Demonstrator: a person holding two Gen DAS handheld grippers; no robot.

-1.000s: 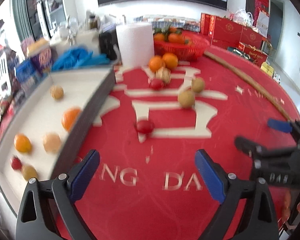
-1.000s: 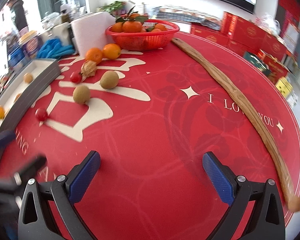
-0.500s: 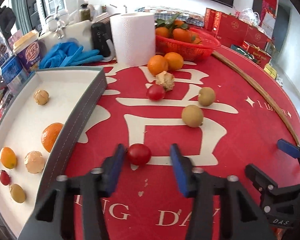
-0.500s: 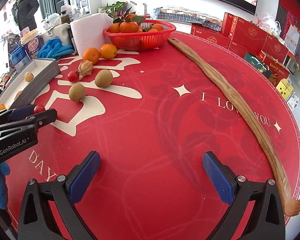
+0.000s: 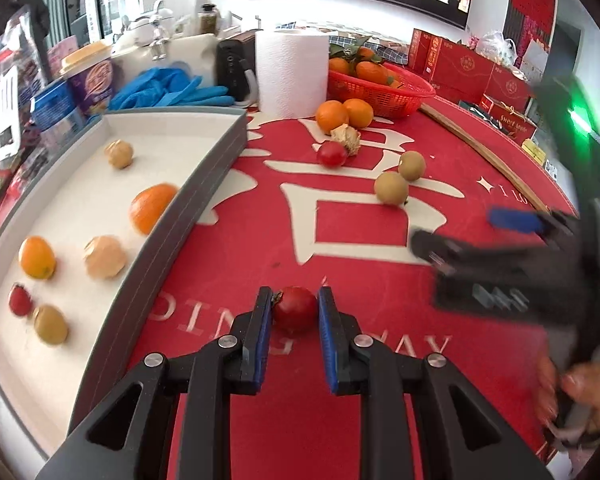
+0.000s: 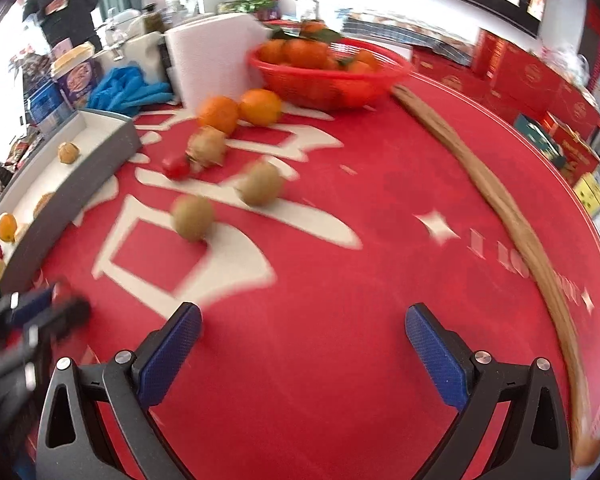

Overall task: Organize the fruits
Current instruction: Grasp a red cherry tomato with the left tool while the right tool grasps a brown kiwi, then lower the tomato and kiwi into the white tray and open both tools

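Note:
My left gripper (image 5: 294,312) is shut on a small red tomato (image 5: 295,309), held just above the red tablecloth. The grey-rimmed white tray (image 5: 204,196) lies to its left with several fruits in it, among them an orange (image 5: 150,208) and another small red fruit (image 5: 20,300). On the cloth ahead lie a second tomato (image 5: 331,154), two kiwis (image 5: 391,188), two oranges (image 5: 332,116) and a papery husked fruit (image 5: 346,136). My right gripper (image 6: 302,334) is open and empty over the cloth; the kiwis (image 6: 192,216) lie ahead of it to the left.
A red basket of oranges (image 5: 380,84) and a paper towel roll (image 5: 292,72) stand at the back. A long wooden stick (image 6: 512,216) runs along the right side. Blue gloves (image 5: 172,88), tubs and red boxes (image 5: 468,68) line the far edge.
My left gripper closed on the tomato and has drawn it back toward the tray side. My right gripper has moved forward and left toward the kiwis, still open.

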